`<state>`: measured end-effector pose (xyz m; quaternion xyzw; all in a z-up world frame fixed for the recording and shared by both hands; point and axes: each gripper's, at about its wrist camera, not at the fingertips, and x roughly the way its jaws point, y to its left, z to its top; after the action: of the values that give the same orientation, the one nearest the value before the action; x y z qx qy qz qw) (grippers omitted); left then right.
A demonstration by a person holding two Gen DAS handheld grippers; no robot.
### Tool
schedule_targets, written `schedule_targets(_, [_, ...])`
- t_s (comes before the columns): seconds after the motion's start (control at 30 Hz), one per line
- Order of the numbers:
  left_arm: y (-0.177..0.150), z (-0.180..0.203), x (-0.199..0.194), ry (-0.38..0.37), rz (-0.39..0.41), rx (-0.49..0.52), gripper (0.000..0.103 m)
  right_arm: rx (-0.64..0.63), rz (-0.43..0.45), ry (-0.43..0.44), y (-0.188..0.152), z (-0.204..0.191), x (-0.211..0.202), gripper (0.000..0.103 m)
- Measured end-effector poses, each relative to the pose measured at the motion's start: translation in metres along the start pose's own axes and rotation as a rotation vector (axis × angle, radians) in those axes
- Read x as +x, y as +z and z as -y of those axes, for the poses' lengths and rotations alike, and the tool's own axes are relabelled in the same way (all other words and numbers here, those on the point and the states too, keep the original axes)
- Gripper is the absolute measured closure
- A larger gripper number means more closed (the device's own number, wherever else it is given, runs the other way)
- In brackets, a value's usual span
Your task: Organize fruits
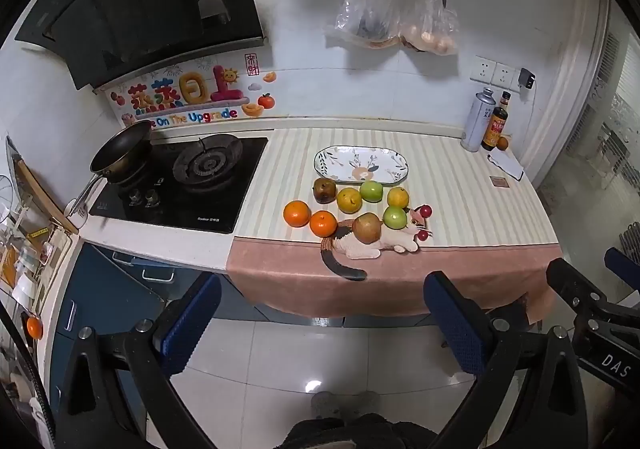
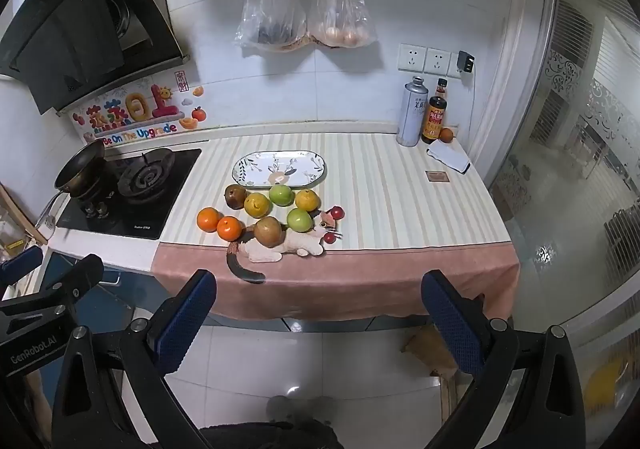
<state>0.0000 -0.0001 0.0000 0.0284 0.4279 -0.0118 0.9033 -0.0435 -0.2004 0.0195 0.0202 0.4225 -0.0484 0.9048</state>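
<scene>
Striped cloth (image 2: 380, 189) covers the worktop (image 1: 192, 253), pink hem hanging off the front edge. Fruit sits in a cluster mid-cloth, just in front of an empty oval plate (image 2: 279, 169): 2 oranges (image 2: 208, 219) at left, 2 green apples (image 2: 280, 195), yellow & brown pears (image 2: 257, 205) touching. A cat mat (image 2: 298, 245) lies under the nearest ones. Left gripper (image 1: 318, 329) & right gripper (image 2: 320, 325) hang over the floor, well short of the fruit, jaws wide apart w/ nothing between.

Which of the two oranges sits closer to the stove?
The left orange, outermost in the fruit cluster; the other orange lies right of it, by the cat figure's back end.
</scene>
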Motion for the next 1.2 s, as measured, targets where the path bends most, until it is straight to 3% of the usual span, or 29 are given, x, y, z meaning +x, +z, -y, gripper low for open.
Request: schedule_targets(1.2, [0.001,0.002,-0.014,-0.025,0.015,0.013,0.0,0.025,0.014,0.024,-0.003,-0.008,-0.012,0.0])
